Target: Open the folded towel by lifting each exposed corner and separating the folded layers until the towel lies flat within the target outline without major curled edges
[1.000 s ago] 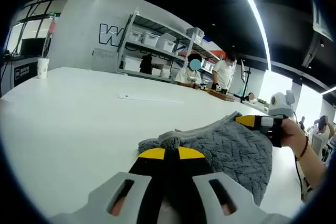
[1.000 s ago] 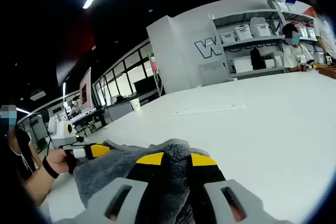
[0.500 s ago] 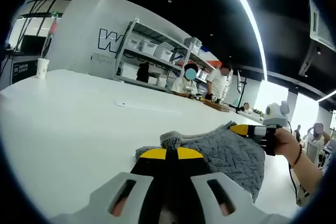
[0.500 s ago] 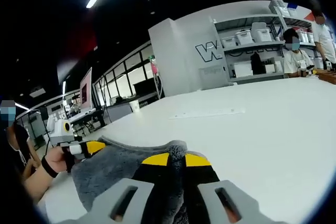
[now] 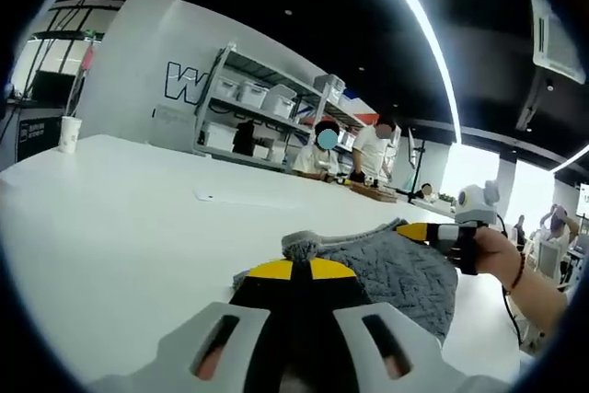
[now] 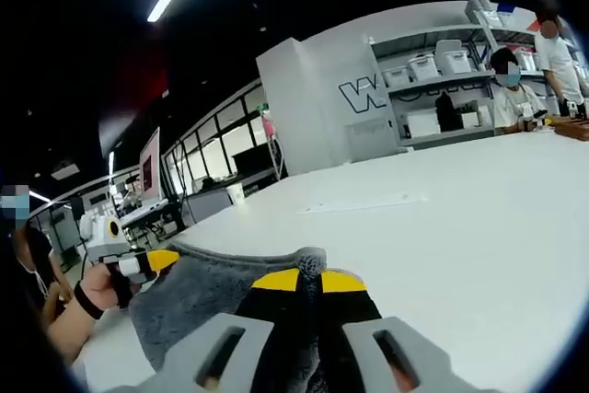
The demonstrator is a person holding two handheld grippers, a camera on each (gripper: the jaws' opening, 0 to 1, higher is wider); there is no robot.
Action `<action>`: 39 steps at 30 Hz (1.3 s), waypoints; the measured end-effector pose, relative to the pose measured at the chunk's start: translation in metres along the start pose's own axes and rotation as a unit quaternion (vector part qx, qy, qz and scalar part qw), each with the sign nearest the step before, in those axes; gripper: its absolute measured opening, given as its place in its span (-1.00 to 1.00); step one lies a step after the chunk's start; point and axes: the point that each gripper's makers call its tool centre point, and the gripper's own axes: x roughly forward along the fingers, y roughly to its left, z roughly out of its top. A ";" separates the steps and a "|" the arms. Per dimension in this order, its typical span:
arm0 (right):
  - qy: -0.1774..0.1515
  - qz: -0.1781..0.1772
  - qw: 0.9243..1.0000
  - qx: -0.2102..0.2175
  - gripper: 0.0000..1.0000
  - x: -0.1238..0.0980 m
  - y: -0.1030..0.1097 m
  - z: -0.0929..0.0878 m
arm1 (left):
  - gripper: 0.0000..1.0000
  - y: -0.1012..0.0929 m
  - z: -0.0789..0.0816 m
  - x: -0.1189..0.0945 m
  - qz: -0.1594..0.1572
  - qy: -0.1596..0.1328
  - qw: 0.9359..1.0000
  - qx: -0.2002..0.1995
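I see a wide white bench (image 5: 110, 200) running toward metal shelving (image 5: 267, 108) stacked with white bins at twelve o'clock, against a grey wall (image 5: 138, 62). A long light strip (image 5: 423, 34) crosses the dark ceiling at one o'clock; in the right gripper view, windows (image 6: 221, 158) stand at ten o'clock.

— What is the left gripper (image 5: 293, 270) covering in its own view?
— Its closed yellow-tipped jaws are hiding the near edge of the grey towel (image 5: 391, 269), so the pinched part is staying out of sight.
— And the right gripper (image 6: 300, 280)?
— Its jaws are hiding the towel fold between them in the right gripper view.
— The wall lettering (image 5: 182, 83)?
— The shelves (image 5: 267, 108) are cutting it off after one letter.
— The bins up there?
— Too small to read.
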 end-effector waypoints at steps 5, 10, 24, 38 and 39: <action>-0.005 0.002 1.000 0.002 -1.00 -0.006 0.005 0.003 | -0.98 -0.001 0.003 0.000 -0.002 -0.001 1.000 0.014; -0.006 0.003 1.000 -0.003 -1.00 -0.009 0.007 0.003 | -0.98 -0.005 0.009 -0.003 -0.002 -0.006 1.000 0.028; -0.023 0.012 1.000 -0.009 -1.00 -0.021 0.018 0.011 | -0.98 -0.018 0.019 -0.015 -0.006 -0.022 0.998 0.055; -0.037 0.020 0.999 -0.015 -1.00 -0.032 0.026 0.019 | -0.98 -0.029 0.025 -0.028 -0.018 -0.029 0.998 0.059; -0.038 0.021 0.999 -0.016 -1.00 -0.033 0.027 0.019 | -0.98 -0.030 0.025 -0.028 -0.019 -0.029 0.998 0.061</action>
